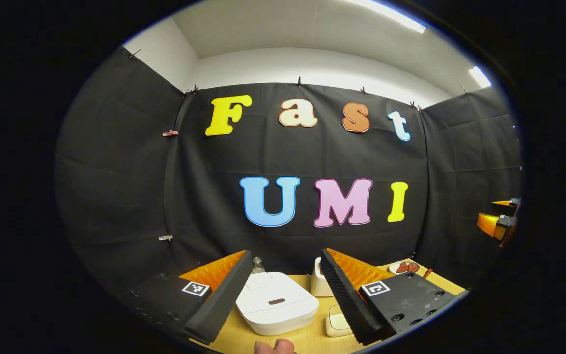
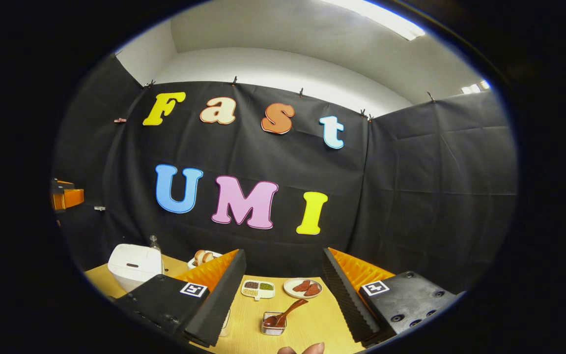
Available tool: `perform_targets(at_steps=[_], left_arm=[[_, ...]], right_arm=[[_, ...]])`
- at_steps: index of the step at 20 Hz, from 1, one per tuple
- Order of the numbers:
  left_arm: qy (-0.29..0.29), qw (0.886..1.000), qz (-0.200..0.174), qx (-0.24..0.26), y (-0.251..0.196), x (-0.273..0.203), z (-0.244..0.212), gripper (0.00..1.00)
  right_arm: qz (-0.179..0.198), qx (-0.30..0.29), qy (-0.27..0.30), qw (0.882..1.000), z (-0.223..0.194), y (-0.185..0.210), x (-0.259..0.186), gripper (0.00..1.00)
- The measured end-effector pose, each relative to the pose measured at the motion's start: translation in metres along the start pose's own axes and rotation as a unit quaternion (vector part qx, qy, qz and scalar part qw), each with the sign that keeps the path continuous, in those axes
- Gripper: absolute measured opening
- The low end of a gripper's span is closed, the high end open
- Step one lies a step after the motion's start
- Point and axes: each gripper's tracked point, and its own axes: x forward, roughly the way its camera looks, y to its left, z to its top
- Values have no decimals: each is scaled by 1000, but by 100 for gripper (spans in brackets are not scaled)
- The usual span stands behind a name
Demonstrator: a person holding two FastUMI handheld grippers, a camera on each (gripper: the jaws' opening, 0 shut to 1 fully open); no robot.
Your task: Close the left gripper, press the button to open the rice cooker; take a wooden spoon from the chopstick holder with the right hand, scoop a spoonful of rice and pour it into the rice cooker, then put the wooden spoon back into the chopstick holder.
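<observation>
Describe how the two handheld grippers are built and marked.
Both the left gripper and right gripper have black bodies with visible screw holes, a square black-and-white marker on each side, and wedge-shaped jaws with orange ribbed backs and black ridged inner pads.

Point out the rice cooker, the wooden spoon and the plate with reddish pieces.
rice cooker (image 1: 275, 302): left gripper view, on its closed white lid.
wooden spoon (image 2: 290, 309): right gripper view, mid-handle, above the small clear container.
plate with reddish pieces (image 2: 289, 291): right gripper view, on its left rim.
</observation>
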Motion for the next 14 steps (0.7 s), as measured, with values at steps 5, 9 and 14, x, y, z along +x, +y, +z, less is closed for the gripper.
perform_targets(at_steps=[5, 9, 14], left_arm=[[-3, 1000, 0, -2, -1, -2, 3, 96], [-7, 1000, -3, 3, 2, -1, 5, 96], [-13, 1000, -21, 10, 1, 0, 7, 96]], right_arm=[[-2, -1, -2, 1000, 2, -4, -2, 98], [-5, -7, -5, 1000, 2, -6, 0, 96], [-8, -11, -7, 1000, -1, -9, 2, 98]])
